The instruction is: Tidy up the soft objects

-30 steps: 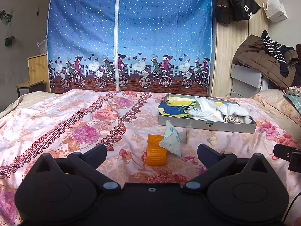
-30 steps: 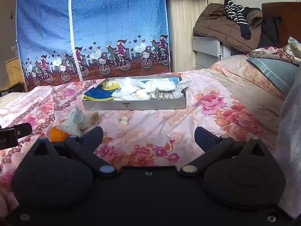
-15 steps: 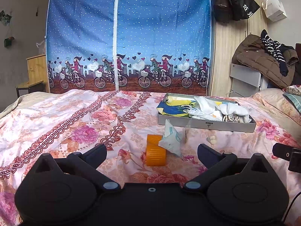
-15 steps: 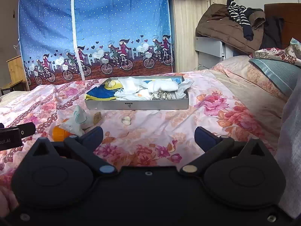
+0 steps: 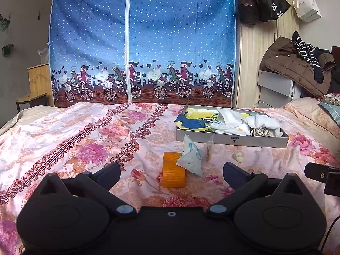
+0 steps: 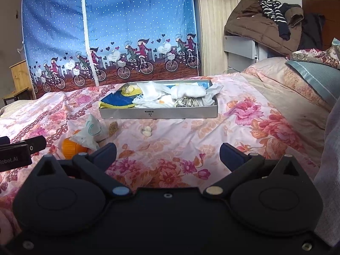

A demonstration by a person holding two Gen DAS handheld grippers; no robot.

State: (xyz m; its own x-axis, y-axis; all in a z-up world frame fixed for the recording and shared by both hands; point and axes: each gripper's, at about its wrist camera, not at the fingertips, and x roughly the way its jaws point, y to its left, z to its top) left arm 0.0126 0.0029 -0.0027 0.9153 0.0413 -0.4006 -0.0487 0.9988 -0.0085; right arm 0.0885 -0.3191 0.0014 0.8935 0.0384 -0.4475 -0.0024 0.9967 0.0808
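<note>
Little has changed since 1 second ago: the right gripper [image 6: 167, 152] has edged slightly, so the gray box [image 6: 158, 114] sits a bit nearer the middle of its view; the left gripper [image 5: 171, 171] looks unmoved. Both jaws are spread wide, holding nothing. On the floral bedspread [image 5: 85, 140] lie 4 loose things: 1 orange roll [image 5: 173, 170], 1 pale packet [image 5: 191, 156] touching it, 1 small clear bag [image 6: 113, 127] and 1 cream lump [image 6: 146, 131]. The 1 box holds mixed cloths.
</note>
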